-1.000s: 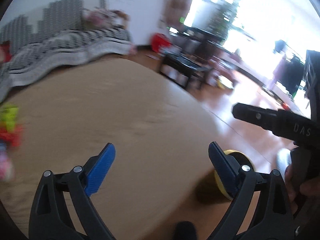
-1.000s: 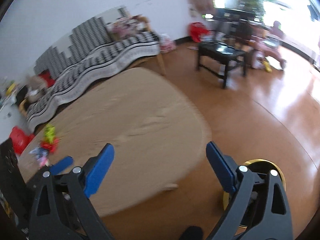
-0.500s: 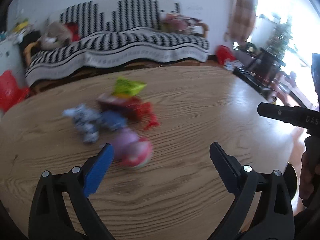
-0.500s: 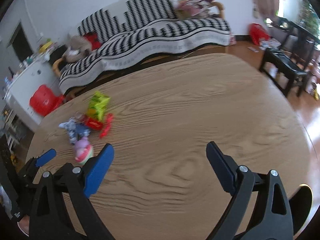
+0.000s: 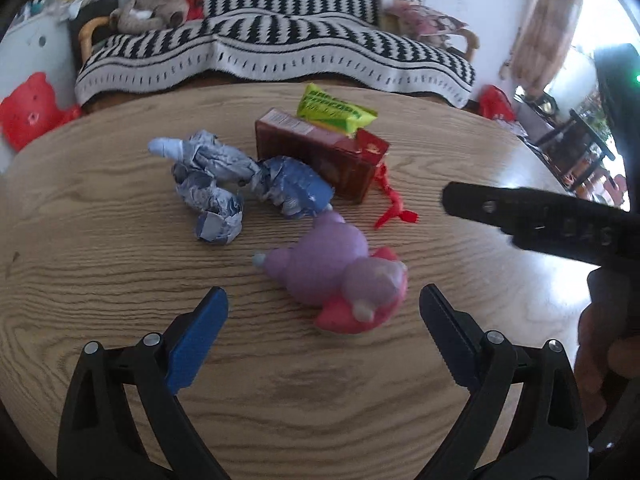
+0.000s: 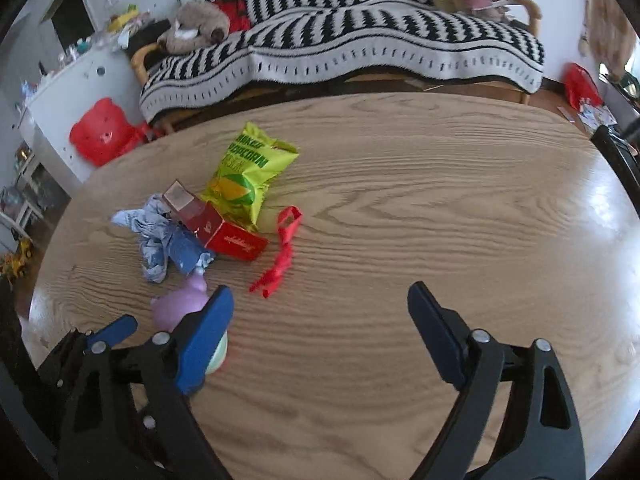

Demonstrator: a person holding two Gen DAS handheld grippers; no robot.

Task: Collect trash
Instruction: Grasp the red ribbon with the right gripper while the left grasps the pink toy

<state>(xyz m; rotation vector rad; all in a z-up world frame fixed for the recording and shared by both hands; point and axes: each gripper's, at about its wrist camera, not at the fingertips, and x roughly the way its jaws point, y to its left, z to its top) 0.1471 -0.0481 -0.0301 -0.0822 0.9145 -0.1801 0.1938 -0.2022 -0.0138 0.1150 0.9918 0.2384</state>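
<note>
A pile of trash lies on the wooden table: a purple and pink plastic toy-shaped bottle, crumpled blue-grey wrappers, a red carton, a green popcorn bag and a red ribbon. My left gripper is open and empty, just short of the purple bottle. My right gripper is open and empty, right of the pile; the bottle, carton, popcorn bag, wrappers and ribbon show in its view.
A sofa with a black-and-white striped throw stands behind the table. A red bag lies on the floor at the left by a white cabinet. The right gripper's arm crosses the left view.
Both grippers have swung left from the floor and table edge to face the trash pile. The left gripper has closed in on the purple bottle. Both stay open.
</note>
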